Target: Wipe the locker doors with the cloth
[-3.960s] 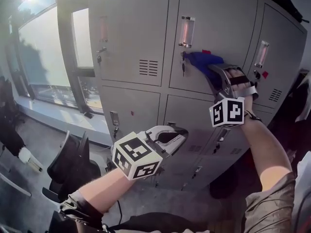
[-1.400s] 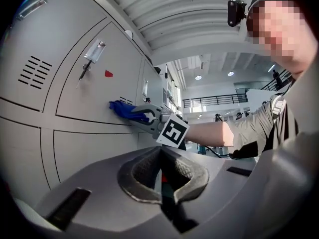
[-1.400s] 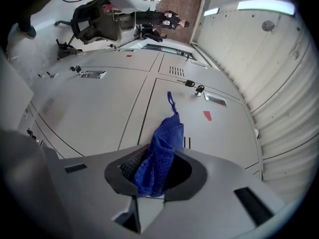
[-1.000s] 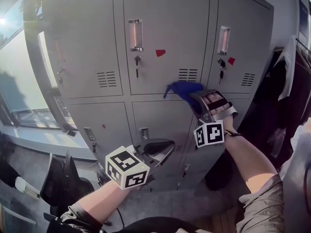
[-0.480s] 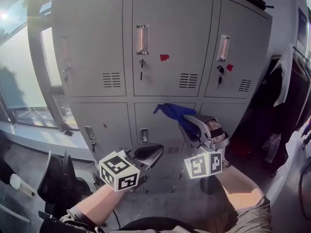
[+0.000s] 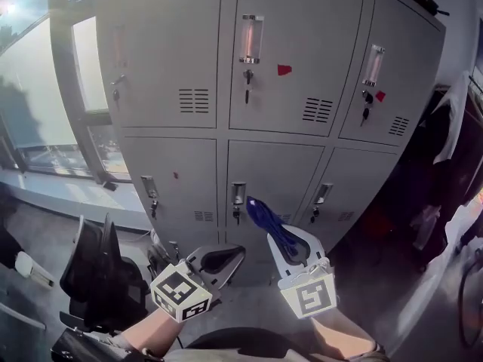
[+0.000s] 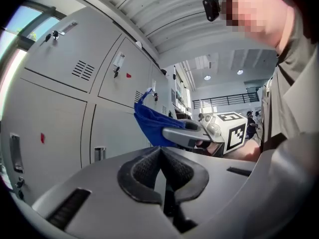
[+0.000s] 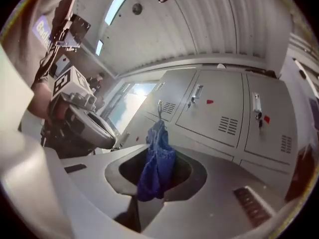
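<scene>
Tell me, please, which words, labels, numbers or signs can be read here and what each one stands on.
No text reads clearly anywhere.
Marker cubes: black-and-white square patterns only, no letters.
Red stickers on the locker doors: no print visible.
Label holders on the doors: washed out, unreadable.
Patch on the person's shirt: blurred, unreadable.
Blue cloth: plain.

Six locker doors [image 6: 279,59], one blue cloth [image 6: 261,214], two hand-held grippers [image 6: 226,257] [image 6: 285,246], one black chair [image 6: 94,266]
</scene>
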`<state>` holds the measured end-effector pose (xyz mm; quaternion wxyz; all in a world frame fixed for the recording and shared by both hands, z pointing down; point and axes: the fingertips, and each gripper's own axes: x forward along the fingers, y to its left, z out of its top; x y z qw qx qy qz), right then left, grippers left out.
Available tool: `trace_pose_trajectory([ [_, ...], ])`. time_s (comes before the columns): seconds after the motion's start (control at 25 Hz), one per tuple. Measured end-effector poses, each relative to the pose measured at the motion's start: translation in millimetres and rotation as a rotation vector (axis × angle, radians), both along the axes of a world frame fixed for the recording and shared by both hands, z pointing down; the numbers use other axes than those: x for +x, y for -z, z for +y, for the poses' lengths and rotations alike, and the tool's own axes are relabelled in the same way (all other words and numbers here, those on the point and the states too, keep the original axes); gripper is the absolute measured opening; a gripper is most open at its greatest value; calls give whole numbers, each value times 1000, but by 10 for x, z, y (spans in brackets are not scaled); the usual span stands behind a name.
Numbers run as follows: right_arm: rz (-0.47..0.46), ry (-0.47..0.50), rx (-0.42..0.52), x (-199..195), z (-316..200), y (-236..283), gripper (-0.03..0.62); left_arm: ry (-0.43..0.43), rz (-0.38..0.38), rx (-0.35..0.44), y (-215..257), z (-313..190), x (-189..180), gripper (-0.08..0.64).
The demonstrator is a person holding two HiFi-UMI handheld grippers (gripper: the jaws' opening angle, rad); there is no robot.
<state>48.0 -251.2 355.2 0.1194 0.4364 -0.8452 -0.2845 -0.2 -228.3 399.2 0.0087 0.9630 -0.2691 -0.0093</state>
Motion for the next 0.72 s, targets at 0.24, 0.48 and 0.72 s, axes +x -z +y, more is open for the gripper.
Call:
trace_pose_trajectory([
  [0.24,-338,78,-261,-41,234,-546,75,24,-14,40,-198,246,-67,8],
  [0.48,-455,125,-376,-38,359,-873,75,37,-61,43,-398,331,-46,8],
  [0.72,-435,152,-403,-91,339,-904,75,59,-55,13,-433,296,-82,8],
])
